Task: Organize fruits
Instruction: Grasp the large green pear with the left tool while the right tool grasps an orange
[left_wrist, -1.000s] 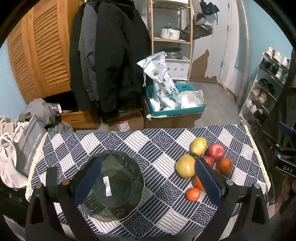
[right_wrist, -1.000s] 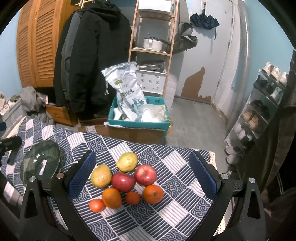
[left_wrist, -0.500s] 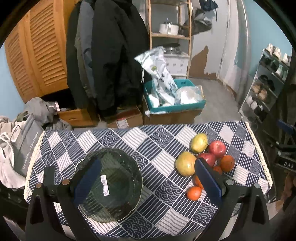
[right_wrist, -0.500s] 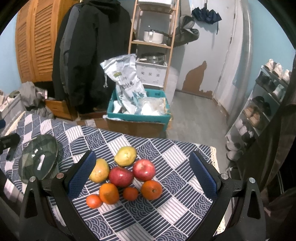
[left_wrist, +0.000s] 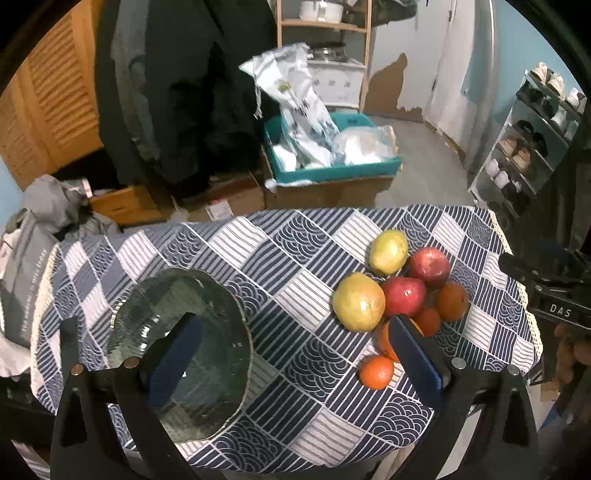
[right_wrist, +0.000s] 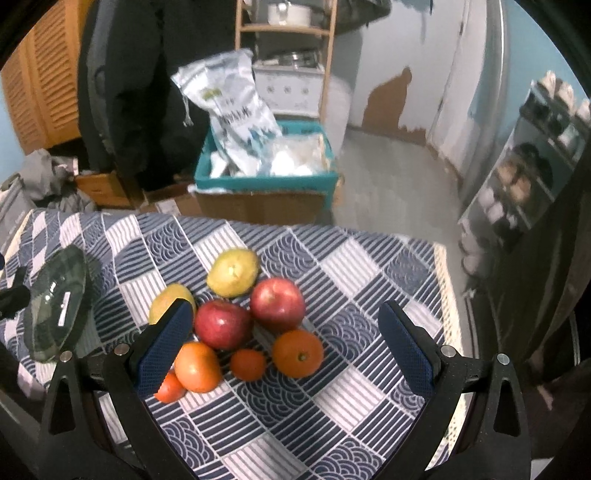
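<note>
A cluster of loose fruit is seen on the right half of a table covered with a navy-and-white patterned cloth (left_wrist: 280, 258). The right gripper (right_wrist: 284, 343) is held spread wide above this cluster with nothing between its blue pads; a dark red apple (right_wrist: 222, 325), a second red apple (right_wrist: 277, 303), a large orange (right_wrist: 297, 353), a smaller orange (right_wrist: 197, 366) and a small tangerine (right_wrist: 248, 364) lie between the pads in its view. A yellow-green pear (right_wrist: 232, 272) lies just beyond the apples. A yellow-green mango (right_wrist: 168, 298) and another small tangerine (right_wrist: 169, 387) are partly hidden behind the gripper's left pad.

The left gripper (left_wrist: 295, 354) is likewise spread and empty. Its left pad is seen over a round, ribbed, dark green glass plate (left_wrist: 162, 295), which rests empty on the left half of the table; its right pad overlaps the near edge of the fruit cluster, where the mango (left_wrist: 359, 302) is nearest the plate. Plate and fruit are well apart, with bare cloth between them.

The fruit sits near the table's right edge, where a lace trim (left_wrist: 532, 325) is visible. Open cloth remains in front of the cluster.

Beyond the table, a teal crate (left_wrist: 332, 170) holding white bags, dark hanging coats (left_wrist: 177, 92), a wooden shelf (left_wrist: 325, 26) and a shoe rack (left_wrist: 532, 140) are seen.
</note>
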